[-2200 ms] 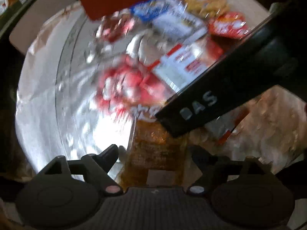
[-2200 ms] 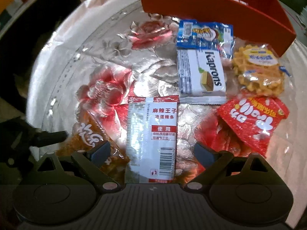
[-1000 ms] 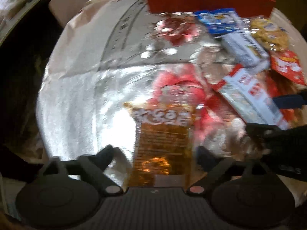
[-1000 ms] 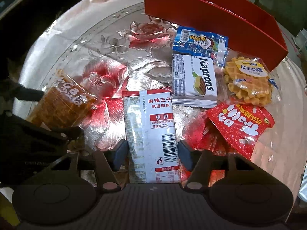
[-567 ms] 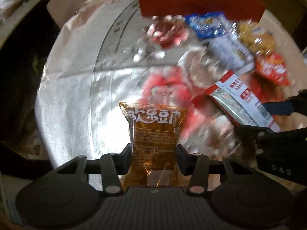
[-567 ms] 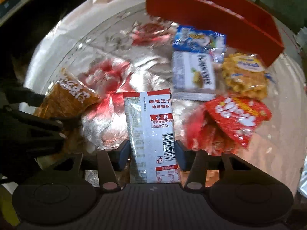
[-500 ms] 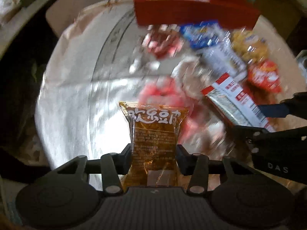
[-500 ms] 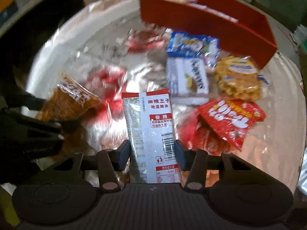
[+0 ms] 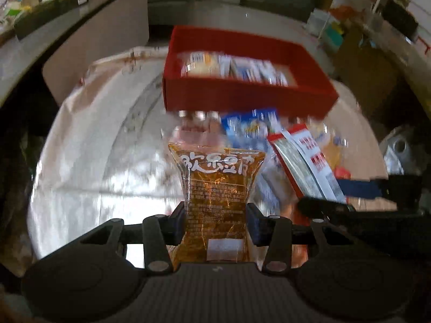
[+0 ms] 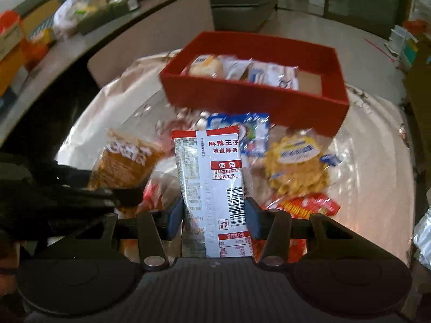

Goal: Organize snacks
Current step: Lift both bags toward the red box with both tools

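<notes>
My left gripper (image 9: 215, 222) is shut on the lower part of an orange-brown snack packet (image 9: 215, 188), held upright above the table. In my right gripper (image 10: 214, 218), also shut, a white and red packet (image 10: 212, 175) stands upright. Each wrist view shows the other gripper beside it with its packet, the orange-brown packet (image 10: 126, 164) on the left and the white and red packet (image 9: 307, 167) on the right. Beyond both stands a red box (image 10: 242, 99) with several wrapped snacks inside.
On the shiny floral tablecloth (image 9: 94, 161) in front of the box lie a blue packet (image 10: 253, 132), a waffle packet (image 10: 296, 169) and a red packet (image 10: 307, 206). A cluttered counter (image 10: 67, 27) runs behind on the left. Shelves (image 9: 390, 27) stand at the far right.
Both grippers closed on their packets and lifted them off the table. Both views tilted up, so the red box's inside and the room behind now show.
</notes>
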The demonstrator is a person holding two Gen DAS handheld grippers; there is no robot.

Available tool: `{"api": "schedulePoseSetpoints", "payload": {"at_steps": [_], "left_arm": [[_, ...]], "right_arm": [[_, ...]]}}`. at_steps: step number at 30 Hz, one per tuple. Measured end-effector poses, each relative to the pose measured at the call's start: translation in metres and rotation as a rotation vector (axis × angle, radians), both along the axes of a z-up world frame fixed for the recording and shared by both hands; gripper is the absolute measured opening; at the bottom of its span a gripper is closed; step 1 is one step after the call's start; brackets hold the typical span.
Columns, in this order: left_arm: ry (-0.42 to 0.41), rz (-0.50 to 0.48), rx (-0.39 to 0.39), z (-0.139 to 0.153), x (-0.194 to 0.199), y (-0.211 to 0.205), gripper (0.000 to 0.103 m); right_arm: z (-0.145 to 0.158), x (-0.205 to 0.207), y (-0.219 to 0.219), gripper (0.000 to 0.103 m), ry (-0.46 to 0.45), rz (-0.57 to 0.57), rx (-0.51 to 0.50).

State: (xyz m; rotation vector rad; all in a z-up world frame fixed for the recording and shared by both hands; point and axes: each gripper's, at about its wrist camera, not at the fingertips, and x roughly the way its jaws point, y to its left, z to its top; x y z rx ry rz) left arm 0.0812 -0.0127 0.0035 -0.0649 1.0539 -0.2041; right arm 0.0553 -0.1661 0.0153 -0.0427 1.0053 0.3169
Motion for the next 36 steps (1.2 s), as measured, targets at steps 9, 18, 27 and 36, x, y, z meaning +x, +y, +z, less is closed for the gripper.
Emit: {"api": "schedulePoseSetpoints", "payload": {"at_steps": [9,18,27,36], "left_arm": [[-0.044,0.013,-0.026,0.008,0.031,-0.003,0.038],[-0.081,-0.01,-0.015,0.015,0.041,-0.013,0.038],[-0.11,-0.01,-0.012,0.021,0.056,-0.02,0.039],[-0.148,-0.013,-0.002,0.026,0.077,-0.031,0.039]], "right_arm": [[0.004,0.021,-0.014,0.057,-0.013,-0.061,0.005],[0.009,0.032,-0.016,0.057,-0.032,-0.074,0.006],[0.02,0.048,-0.027,0.057,-0.068,-0.108,0.02],[0.028,0.07,-0.037,0.058,-0.096,-0.136,0.034]]}}
